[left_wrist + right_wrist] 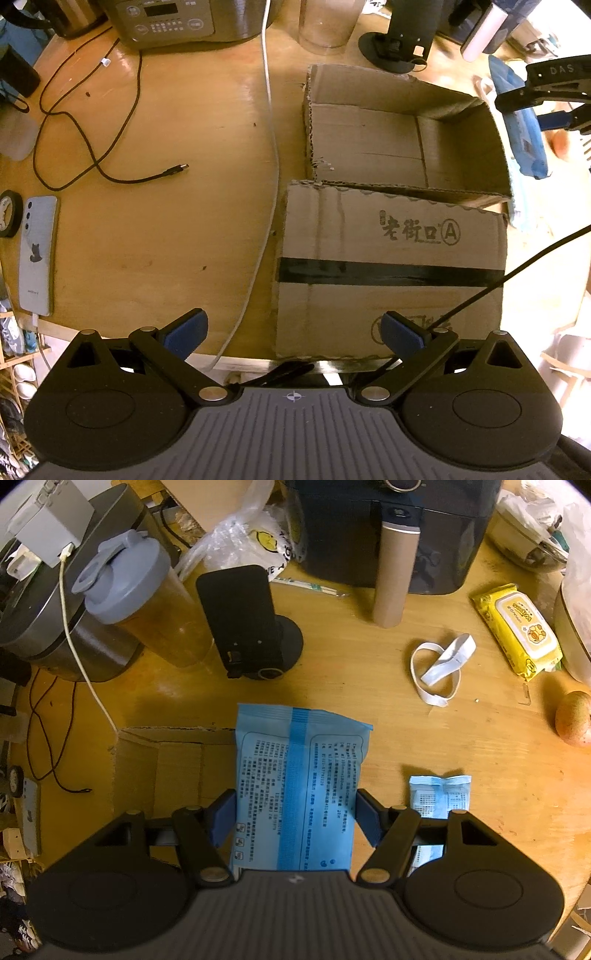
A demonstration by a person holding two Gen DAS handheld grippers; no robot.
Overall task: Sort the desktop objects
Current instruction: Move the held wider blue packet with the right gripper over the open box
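Right claw (295, 814) gripping light-blue printed packet (299, 768), darker centre stripe

Warm dim light, glare on wood, fisheye-bent, blurred edges.

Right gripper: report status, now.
Right gripper shut on large blue packet, beside cardboard box. Left gripper open, empty. Box interior bare.
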